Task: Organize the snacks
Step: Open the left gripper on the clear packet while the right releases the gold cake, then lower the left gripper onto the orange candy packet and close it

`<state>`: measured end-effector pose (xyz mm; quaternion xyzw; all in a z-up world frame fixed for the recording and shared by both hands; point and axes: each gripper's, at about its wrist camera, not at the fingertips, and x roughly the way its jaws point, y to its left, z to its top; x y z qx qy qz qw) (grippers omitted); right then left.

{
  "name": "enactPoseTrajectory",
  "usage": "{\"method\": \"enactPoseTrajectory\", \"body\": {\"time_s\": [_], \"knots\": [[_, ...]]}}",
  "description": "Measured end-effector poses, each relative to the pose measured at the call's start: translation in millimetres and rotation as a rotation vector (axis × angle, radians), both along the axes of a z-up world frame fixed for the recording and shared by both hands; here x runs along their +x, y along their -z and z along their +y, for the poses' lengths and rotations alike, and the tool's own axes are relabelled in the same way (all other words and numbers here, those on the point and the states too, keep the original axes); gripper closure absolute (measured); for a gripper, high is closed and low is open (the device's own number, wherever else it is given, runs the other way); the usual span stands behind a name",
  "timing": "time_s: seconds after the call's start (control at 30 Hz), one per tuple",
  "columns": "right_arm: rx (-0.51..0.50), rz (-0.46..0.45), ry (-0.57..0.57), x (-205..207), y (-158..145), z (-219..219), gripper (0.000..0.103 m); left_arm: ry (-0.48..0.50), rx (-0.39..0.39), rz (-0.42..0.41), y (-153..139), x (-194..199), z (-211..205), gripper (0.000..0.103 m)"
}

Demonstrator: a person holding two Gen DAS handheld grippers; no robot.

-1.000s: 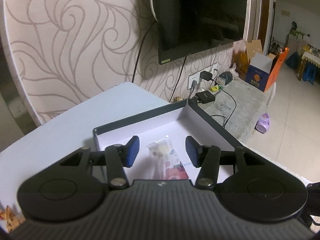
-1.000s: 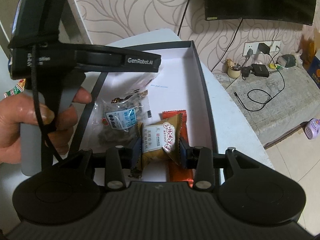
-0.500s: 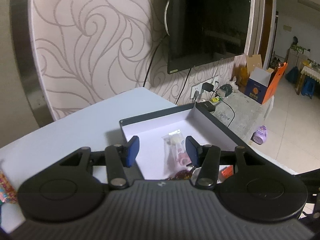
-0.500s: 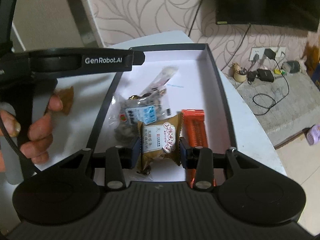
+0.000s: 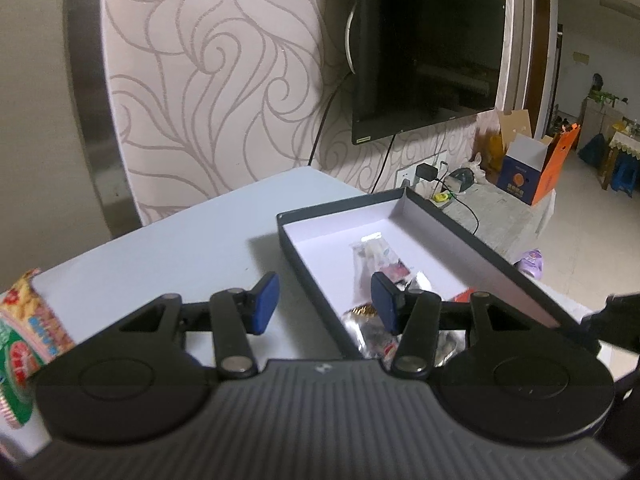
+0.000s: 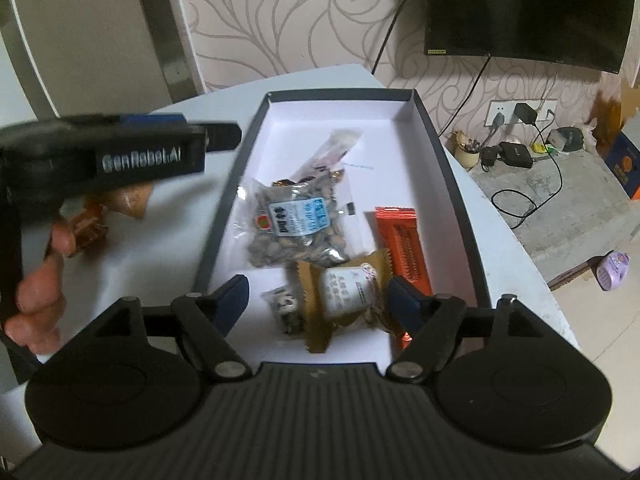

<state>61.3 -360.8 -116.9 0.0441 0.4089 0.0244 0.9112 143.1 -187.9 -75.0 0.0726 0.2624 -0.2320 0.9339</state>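
1. While both grippers sit over the white table [image 5: 168, 240], the right gripper [image 6: 318, 298] hangs above the near end of the dark-rimmed box [image 6: 448, 168], jaws spread wide, nothing between the pads.
2. Tan-wrapped snack [image 6: 346, 292] lies flat in the box between the right gripper's blue fingertips [image 6: 234, 292]; looks clear of both pads, contact on the right pad can't be ruled out.
3. Orange-red wrapper [image 6: 402, 246] lies lengthwise just right of the tan snack, by the right wall of the box.
4. Clear bag of nuts [image 6: 294, 224] with a blue-white label sits mid-box, left of the orange wrapper; small clear packet [image 6: 286, 308] just beside the tan snack's left edge.
5. Long pale packet [image 6: 340, 148] lies diagonally farther in, toward the far wall.
6. Left gripper [image 5: 324, 300] is open wide and empty; left pad over bare table, right pad over the box's near-left corner.
7. In the right wrist view the left gripper [image 6: 218, 134] shows from the side, blurred, left of the box, held in the left hand [image 6: 40, 280].
8. Brown-wrapped snacks [image 6: 108, 212] lie on the table behind that hand, outside the box.
9. Red-green snack bag [image 5: 24, 340] stands at the table's left edge in the left wrist view.
10. Wall TV [image 5: 432, 48] hangs behind the table.
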Motion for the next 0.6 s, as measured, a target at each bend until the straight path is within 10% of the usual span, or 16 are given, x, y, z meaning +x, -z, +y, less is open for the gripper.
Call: {"method": "enactPoseTrajectory", "body": {"time_s": [0.5,0.6], "knots": [[0.044,-0.038,-0.014,-19,-16,32,0.010,-0.174,0.004,-0.014,17,-45,88,0.049],[0.048,-0.039,-0.029,-19,-16,39,0.010,-0.231,-0.011,-0.003,22,-45,110,0.025]]}}
